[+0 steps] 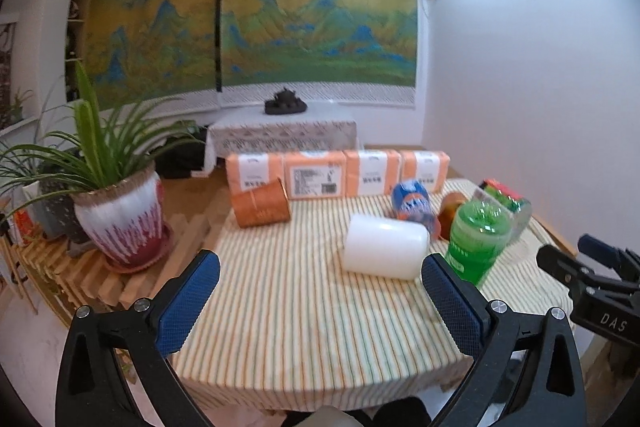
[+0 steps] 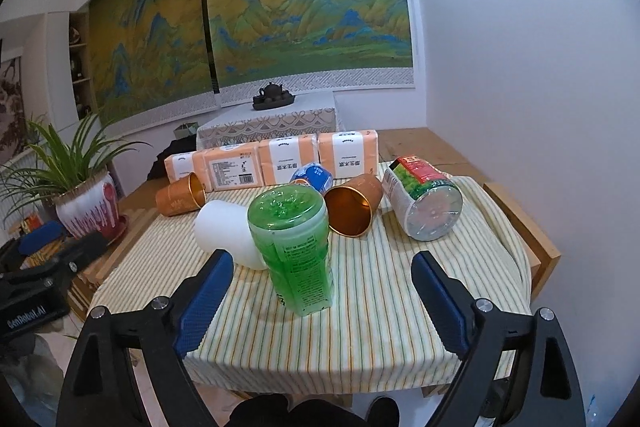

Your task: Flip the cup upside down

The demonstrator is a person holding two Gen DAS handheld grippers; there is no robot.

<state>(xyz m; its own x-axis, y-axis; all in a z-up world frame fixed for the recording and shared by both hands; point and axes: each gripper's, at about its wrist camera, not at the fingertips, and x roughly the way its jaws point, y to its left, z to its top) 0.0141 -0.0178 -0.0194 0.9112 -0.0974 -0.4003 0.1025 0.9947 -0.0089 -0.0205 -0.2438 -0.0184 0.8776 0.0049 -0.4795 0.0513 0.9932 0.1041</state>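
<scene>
Orange cup (image 1: 451,213) behind green bottle (image 1: 478,241)

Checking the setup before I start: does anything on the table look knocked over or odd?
Yes. Most containers lie on their sides: the white cup, two orange cups, a blue can and a clear bottle. Only the green cup stands, base up. No spill shows.

Tabletop (image 2: 360,327) carries all items. 4 paper packs (image 2: 276,159) in a row along far edge. Paper cup (image 2: 180,197) on its side at far left, just before the packs. Plastic cup (image 2: 228,231) on its side, center-left; a bottle (image 2: 296,251) stands just right of it and nearer. 2nd paper cup (image 2: 352,205) on its side behind the bottle, can (image 2: 314,175) behind that. Jar (image 2: 424,201) on its side at right. Potted plant (image 1: 120,215) on slatted shelf (image 1: 80,279), left of tabletop.
</scene>
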